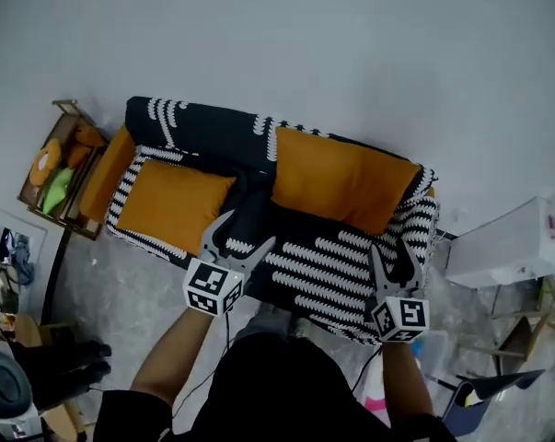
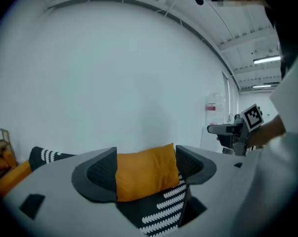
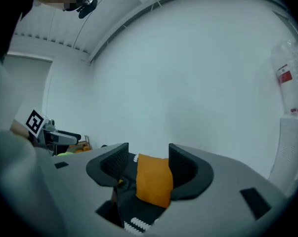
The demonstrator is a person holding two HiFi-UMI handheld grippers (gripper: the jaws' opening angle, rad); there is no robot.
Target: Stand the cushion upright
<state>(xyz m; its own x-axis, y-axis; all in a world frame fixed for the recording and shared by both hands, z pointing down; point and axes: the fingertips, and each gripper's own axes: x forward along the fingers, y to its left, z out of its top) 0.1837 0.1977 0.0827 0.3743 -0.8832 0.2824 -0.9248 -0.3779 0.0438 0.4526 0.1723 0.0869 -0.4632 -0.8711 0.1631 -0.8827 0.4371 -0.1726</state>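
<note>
A black-and-white patterned sofa (image 1: 332, 270) holds two orange cushions. One cushion (image 1: 171, 203) lies flat on the seat at the left. The other cushion (image 1: 340, 179) leans upright against the backrest at the right. My left gripper (image 1: 236, 238) hovers over the seat's front middle, open and empty. My right gripper (image 1: 395, 261) hangs over the sofa's right front corner, also open and empty. In the left gripper view an orange cushion (image 2: 146, 174) shows well beyond the open left gripper (image 2: 146, 168). In the right gripper view an orange cushion (image 3: 153, 181) shows beyond the open right gripper (image 3: 148, 163).
A third orange pad (image 1: 107, 171) rests along the sofa's left arm. A wooden shelf (image 1: 56, 159) with toys stands left of the sofa. A white box (image 1: 502, 247) stands to the right. A pale wall rises behind the sofa.
</note>
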